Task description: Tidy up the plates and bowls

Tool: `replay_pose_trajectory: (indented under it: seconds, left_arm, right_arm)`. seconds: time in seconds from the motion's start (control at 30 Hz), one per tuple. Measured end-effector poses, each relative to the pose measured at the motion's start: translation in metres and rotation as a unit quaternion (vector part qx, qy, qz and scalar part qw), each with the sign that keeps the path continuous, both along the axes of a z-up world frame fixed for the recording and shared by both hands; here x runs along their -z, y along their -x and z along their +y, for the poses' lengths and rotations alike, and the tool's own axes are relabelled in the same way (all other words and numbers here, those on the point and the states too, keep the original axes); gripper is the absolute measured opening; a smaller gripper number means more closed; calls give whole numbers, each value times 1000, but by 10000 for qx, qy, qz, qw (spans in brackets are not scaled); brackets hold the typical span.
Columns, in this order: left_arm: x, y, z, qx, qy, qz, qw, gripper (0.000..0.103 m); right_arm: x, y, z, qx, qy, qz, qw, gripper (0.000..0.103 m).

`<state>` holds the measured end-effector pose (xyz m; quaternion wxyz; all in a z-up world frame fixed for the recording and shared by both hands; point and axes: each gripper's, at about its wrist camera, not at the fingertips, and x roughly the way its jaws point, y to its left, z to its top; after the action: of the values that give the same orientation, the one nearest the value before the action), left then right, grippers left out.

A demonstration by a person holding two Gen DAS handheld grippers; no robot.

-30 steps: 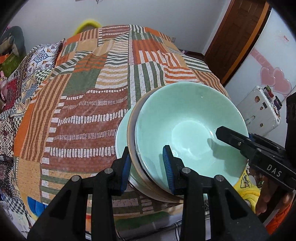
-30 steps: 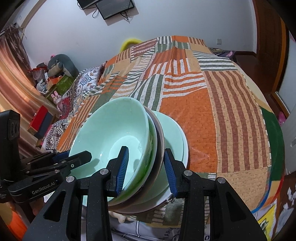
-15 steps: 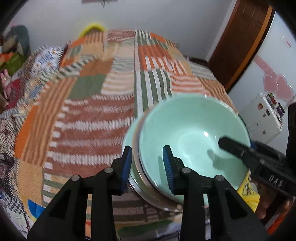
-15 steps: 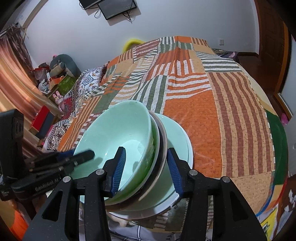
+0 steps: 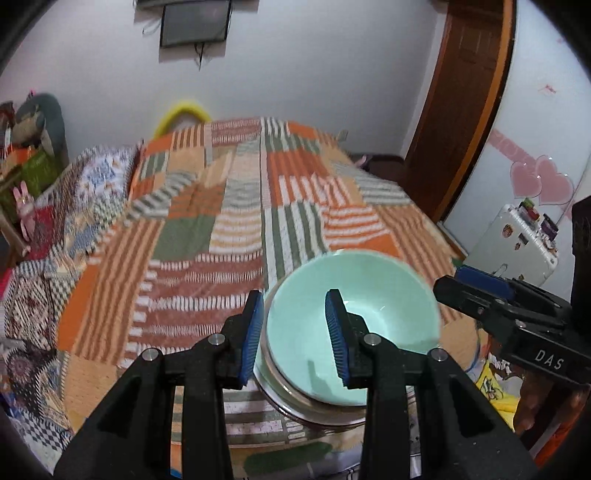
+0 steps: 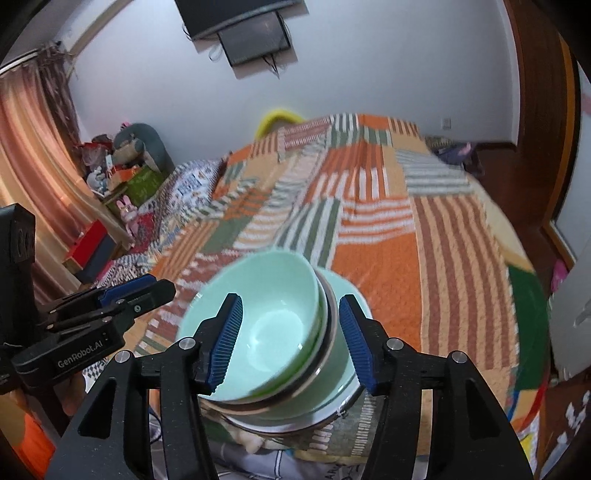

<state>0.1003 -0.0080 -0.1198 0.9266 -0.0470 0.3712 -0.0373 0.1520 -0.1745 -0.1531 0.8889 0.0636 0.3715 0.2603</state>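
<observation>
Where a wall television (image 5: 194, 23) hangs, patchwork quilt (image 6: 436, 258), brown door (image 5: 461, 110)

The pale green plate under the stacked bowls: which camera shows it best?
The right wrist view. There the pale green plate shows as a broad crescent beside and beneath the mint green bowl. In the left wrist view the bowl and lower rims hide it almost entirely.
</observation>
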Motion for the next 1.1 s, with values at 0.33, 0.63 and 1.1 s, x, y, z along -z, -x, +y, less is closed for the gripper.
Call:
replay_pose_trajectory:
  seconds: [0.33,0.63,1.1]
  left_arm:
    - [-65,32,0,14,-4,-902,9959,37]
    - [-114,70,3,-177,-171,-1827,9829,66]
    - [-134,98,2,-411,-300,-2462,9679,98]
  right_arm:
    - [-62,28,-7,-48,-184,-1055,9942,61]
    - [-105,53,-12,-47,-320,-1881,9816,69]
    - [-125,74,-10,-28,-470,-2468,9679,87]
